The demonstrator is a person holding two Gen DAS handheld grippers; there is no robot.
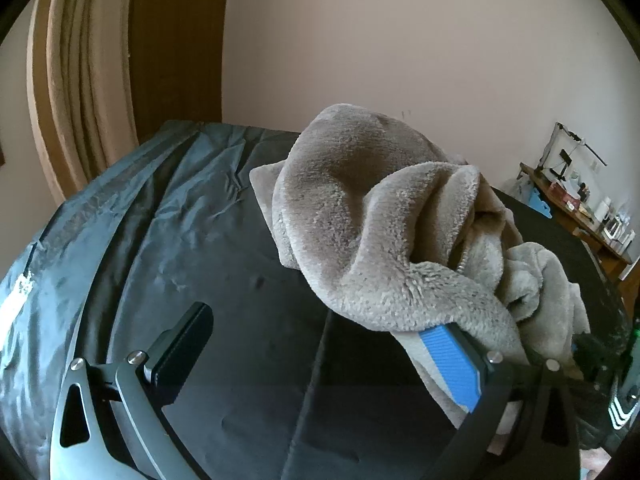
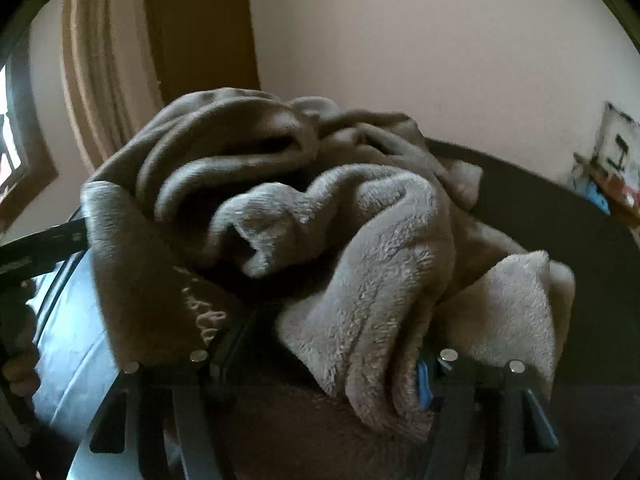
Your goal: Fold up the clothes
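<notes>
A bed (image 1: 224,360) is filling the lower part of both views, covered by a smooth black sheet, with a wrinkled, shiny blue-grey cover (image 1: 100,240) lying along its left edge. Behind it are standing a plain pale wall (image 1: 400,40), a brown wooden door frame (image 1: 176,40) and beige curtains (image 1: 80,80). A cluttered wooden desk (image 1: 580,216) is sitting by the wall off the bed's far right corner.

A grey fleece garment (image 1: 360,220) is lying crumpled on the right half of the bed, heaped in thick rounded folds. Its long axis cannot be told. The fabric is plush and fuzzy, and a short run of zip teeth is showing in one fold.

The left claw (image 1: 320,356) is standing wide open, its jaws well apart; fleece is draping over its blue-padded right finger (image 1: 452,364). The right claw (image 2: 316,364) is sitting open too, with fleece bunching between its jaws and covering its fingertips; whether the pads are pressing the cloth cannot be told.
</notes>
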